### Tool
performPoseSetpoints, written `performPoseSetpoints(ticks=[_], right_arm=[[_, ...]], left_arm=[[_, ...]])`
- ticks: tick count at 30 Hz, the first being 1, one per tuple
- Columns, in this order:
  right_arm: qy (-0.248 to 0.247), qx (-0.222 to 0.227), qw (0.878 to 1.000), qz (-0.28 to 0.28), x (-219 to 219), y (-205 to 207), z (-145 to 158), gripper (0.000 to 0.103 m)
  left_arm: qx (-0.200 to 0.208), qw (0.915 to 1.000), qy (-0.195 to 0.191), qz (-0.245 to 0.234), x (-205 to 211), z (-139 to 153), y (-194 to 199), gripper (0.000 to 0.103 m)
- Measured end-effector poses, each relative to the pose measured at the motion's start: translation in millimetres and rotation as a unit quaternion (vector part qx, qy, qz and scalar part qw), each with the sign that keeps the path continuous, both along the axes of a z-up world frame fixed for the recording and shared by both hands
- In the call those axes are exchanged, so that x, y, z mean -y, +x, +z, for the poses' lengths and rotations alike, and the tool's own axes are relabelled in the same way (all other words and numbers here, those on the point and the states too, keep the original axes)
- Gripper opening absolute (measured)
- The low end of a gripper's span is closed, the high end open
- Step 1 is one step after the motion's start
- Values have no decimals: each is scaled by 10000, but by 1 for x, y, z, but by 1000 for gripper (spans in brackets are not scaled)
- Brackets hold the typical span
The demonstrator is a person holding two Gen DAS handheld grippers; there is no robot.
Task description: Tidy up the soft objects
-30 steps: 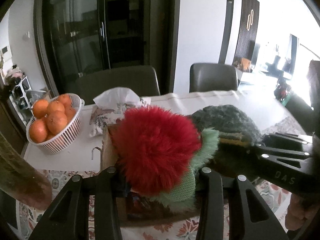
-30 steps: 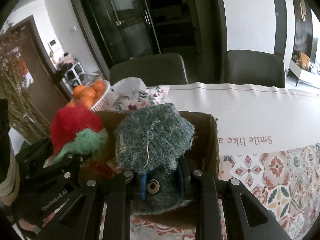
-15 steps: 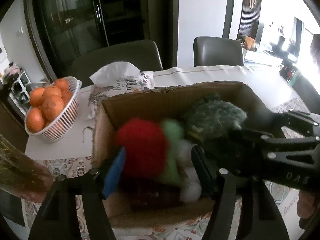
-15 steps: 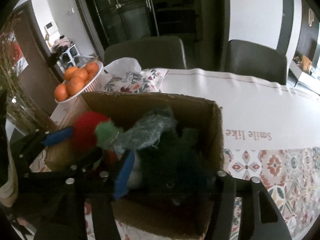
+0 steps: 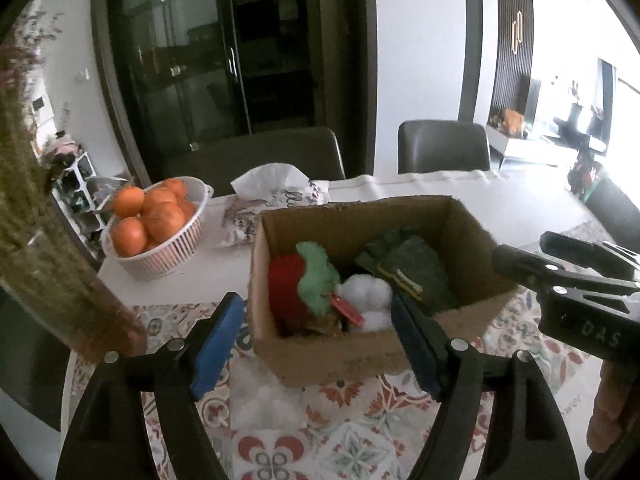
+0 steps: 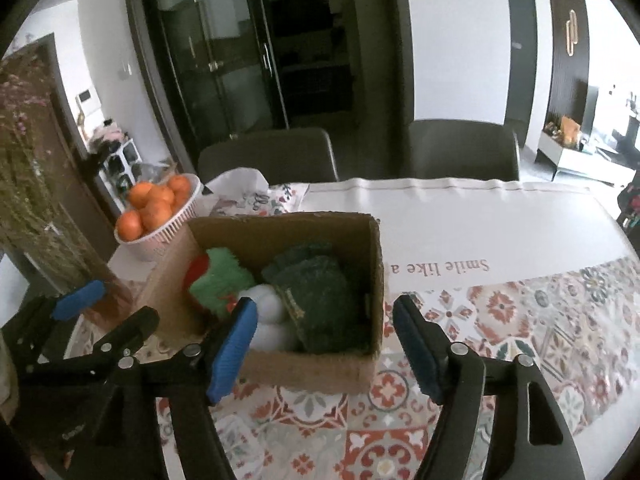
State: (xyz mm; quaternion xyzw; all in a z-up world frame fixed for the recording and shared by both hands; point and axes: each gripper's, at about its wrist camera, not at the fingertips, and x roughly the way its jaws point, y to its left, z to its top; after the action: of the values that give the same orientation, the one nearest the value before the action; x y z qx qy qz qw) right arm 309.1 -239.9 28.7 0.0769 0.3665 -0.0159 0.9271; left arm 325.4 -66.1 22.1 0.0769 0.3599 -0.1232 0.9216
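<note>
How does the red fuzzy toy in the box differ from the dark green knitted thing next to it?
The red fuzzy toy is bright and long-piled; the dark green knitted piece is dull and flatter. The toy fills the box's left side, the knit its right. Both lie inside the cardboard box.

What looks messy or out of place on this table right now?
Little stands out. The red and green plush, white fluffy ball and dark green knit item all lie inside the cardboard box. Only the box's top edges look frayed.
</note>
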Motion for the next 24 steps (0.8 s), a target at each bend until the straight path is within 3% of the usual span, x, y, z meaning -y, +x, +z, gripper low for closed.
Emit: performPoseSetpoints(ticks=[12, 24], right_arm=[[-456, 725, 9962, -148, -24, -106, 37, 83], [-538, 1004, 9934, -147, -42, -186, 46, 84]], left_arm=[[622, 9977, -95, 234, -27, 37, -95, 84], [1083, 9934, -210, 321, -45, 53, -178, 91]])
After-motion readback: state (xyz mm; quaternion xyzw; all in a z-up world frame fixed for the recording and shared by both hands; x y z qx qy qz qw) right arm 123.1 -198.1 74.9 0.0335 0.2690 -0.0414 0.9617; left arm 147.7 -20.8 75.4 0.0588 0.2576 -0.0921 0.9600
